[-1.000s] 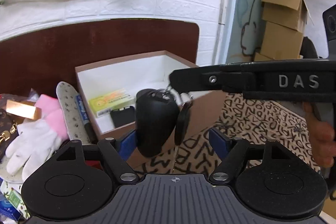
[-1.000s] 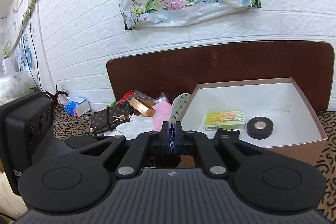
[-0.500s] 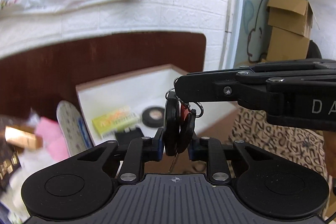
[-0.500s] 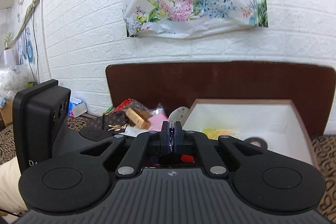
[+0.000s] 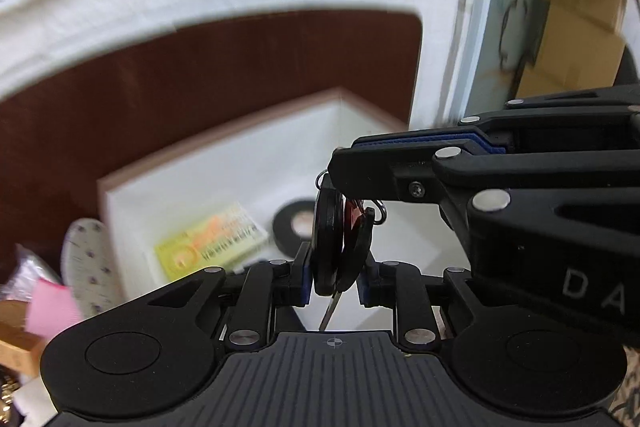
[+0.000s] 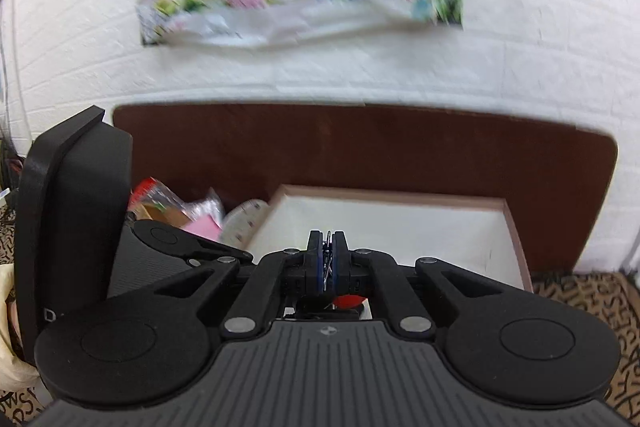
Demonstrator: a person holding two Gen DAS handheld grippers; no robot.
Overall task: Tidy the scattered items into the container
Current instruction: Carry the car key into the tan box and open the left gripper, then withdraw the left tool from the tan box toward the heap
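Now that the left gripper has closed from wide open onto the key bunch, whose ring the right gripper pinches shut, both carry it above the box, so dropping it in looks next.

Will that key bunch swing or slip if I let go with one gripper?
Probably swings: the key bunch hangs by its ring from the right gripper, loosely jointed. The left gripper clamps the black fobs, likely steadying them. Smooth plastic may slip.
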